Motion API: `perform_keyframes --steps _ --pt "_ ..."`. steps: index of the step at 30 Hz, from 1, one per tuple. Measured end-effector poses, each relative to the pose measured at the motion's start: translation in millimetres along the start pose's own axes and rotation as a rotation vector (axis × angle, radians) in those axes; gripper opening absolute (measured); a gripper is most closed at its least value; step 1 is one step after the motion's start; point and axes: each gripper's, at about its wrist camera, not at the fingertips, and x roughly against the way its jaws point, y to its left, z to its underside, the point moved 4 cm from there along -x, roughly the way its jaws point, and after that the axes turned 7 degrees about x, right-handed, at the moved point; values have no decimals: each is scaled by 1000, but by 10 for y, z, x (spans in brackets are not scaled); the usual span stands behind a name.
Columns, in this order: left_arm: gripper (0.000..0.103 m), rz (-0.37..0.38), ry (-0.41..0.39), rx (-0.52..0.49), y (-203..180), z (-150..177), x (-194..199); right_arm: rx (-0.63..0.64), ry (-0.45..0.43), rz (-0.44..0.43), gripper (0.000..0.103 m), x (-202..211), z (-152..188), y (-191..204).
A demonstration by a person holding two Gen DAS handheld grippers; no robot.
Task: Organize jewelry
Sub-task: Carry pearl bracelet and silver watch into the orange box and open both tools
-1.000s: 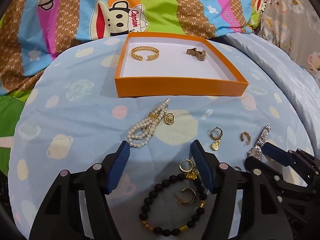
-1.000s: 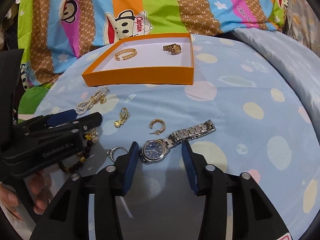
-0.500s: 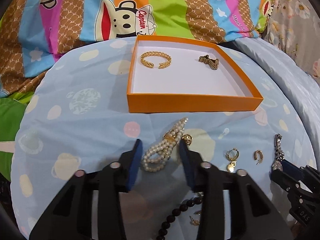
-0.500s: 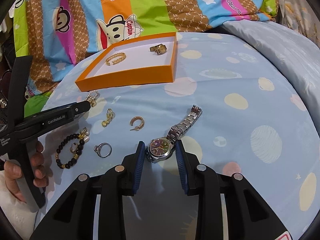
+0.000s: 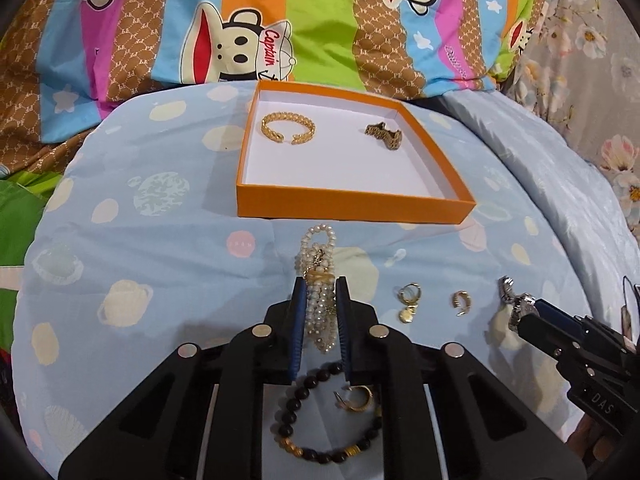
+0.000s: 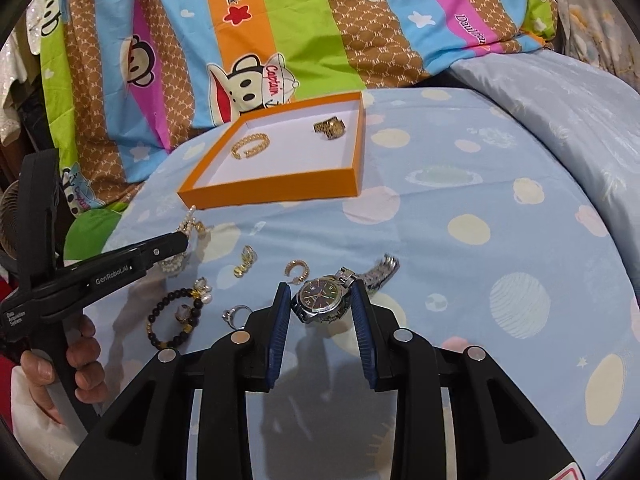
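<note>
My left gripper [image 5: 320,286] has its jaws closing, and the blue pads press on a white pearl bracelet [image 5: 318,248] in front of the orange box [image 5: 352,204]. Inside the box lie a gold bangle [image 5: 288,128] and a gold watch [image 5: 384,136]. My right gripper [image 6: 320,292] is shut on a silver watch [image 6: 320,300] with a dark dial, tilted, its strap trailing right. On the blue sheet lie a black bead bracelet [image 5: 296,400], a gold hoop [image 5: 356,398], a drop earring [image 5: 408,304] and a small hoop [image 5: 462,302].
A silver ring [image 6: 236,314] lies left of my right gripper's fingers. A hand [image 6: 80,360] holds the left gripper's handle at the left edge. A striped cartoon quilt [image 5: 320,20] rises behind the box. The spotted sheet [image 6: 500,220] stretches away to the right.
My left gripper moved forward from the black bead bracelet to the pearl bracelet and closed on it. My right gripper closed on the silver watch and tilted it up.
</note>
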Motion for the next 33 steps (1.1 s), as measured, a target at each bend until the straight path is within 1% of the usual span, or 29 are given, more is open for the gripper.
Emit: perform_keyframes --steps 3,9,12,15,17,19,21,22,25,28,30,33 --pt "14 17 -24 10 -28 -43 181 8 -26 -6 30 118 -65 18" --pt "14 20 -88 0 -105 -239 495 25 -64 -13 30 249 -232 18" --pt "14 18 -110 -12 -139 -361 545 32 -80 -28 30 265 -391 -9" --pt "14 1 -134 -24 -151 -557 514 58 -110 -41 30 241 -696 -26" --pt "14 -14 -149 -30 -164 -739 437 77 -131 -42 30 208 -899 -24" --pt "14 -30 -163 -28 -158 -932 342 100 -166 -55 30 143 -1212 -5" --pt "14 -36 -166 -23 -164 -1094 240 120 -184 -70 30 62 -1433 34" --pt "14 -38 -167 -16 -163 -1175 171 128 -189 -82 30 -29 -1571 50" --pt "14 -49 -138 3 -131 -1352 -159 147 -168 -97 30 -375 -1785 58" --pt "14 -82 -106 16 -43 -1358 -445 139 -114 -111 30 -752 -1771 15" --pt "14 -101 -62 23 33 -1275 -662 140 -68 -124 30 -953 -1666 -7" --pt "14 -107 -11 19 104 -1111 -858 157 -8 -121 30 -1155 -1464 -19"
